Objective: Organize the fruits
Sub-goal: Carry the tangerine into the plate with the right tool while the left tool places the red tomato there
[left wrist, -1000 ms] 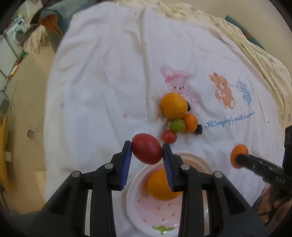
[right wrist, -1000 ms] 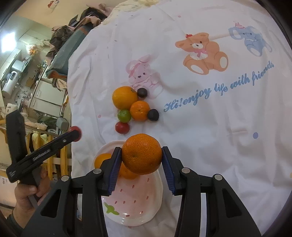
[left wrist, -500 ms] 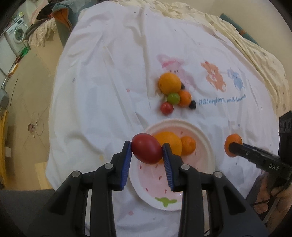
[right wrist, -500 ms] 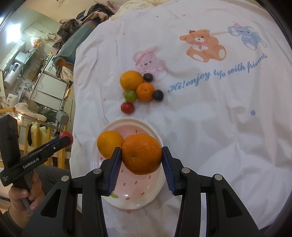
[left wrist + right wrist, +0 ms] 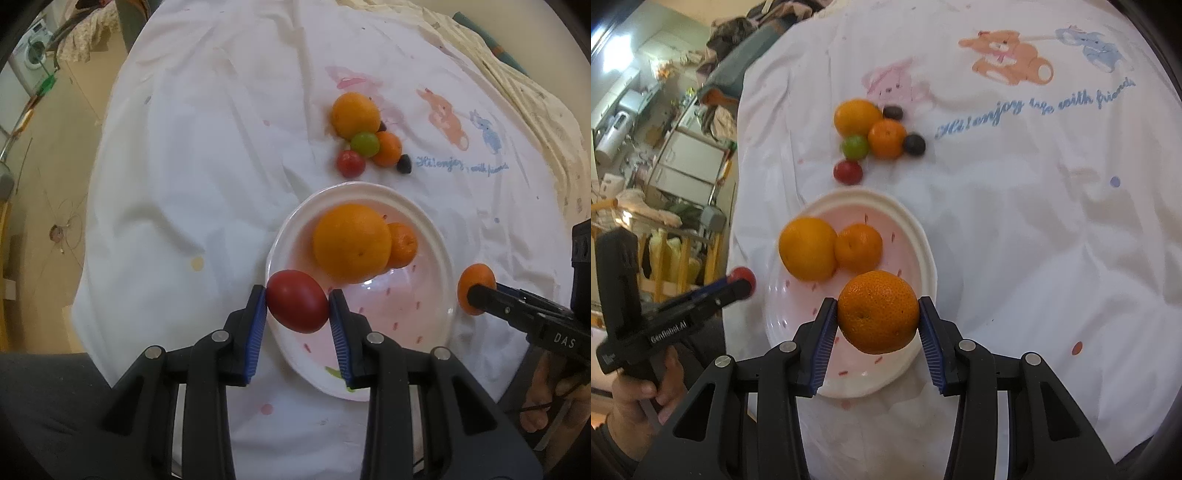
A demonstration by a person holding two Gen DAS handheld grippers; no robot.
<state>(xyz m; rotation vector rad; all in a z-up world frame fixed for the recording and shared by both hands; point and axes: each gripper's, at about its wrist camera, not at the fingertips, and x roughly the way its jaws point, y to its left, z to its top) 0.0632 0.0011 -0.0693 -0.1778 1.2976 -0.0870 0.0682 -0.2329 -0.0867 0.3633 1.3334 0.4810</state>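
My left gripper [image 5: 297,306] is shut on a red egg-shaped fruit [image 5: 296,305] and holds it over the near left rim of a white plate [image 5: 436,236]. The plate holds a big orange [image 5: 351,243] and a small mandarin [image 5: 403,244]. My right gripper [image 5: 878,317] is shut on a mandarin [image 5: 878,316] over the plate's [image 5: 925,236] near right part. Beyond the plate lies a cluster: an orange [image 5: 355,113], a green fruit [image 5: 365,144], a mandarin [image 5: 387,148], a red fruit [image 5: 350,164] and a dark fruit [image 5: 404,164].
A white cloth with cartoon animals [image 5: 1008,59] and blue lettering covers the table. The table's left edge drops to the floor [image 5: 44,184]. Cluttered shelves and furniture [image 5: 665,147] stand to the left. A beige blanket [image 5: 535,96] lies at the far right.
Both grippers have pulled back toward me with their fruits. The plate and the cluster now sit farther ahead, with more of the plate in view.
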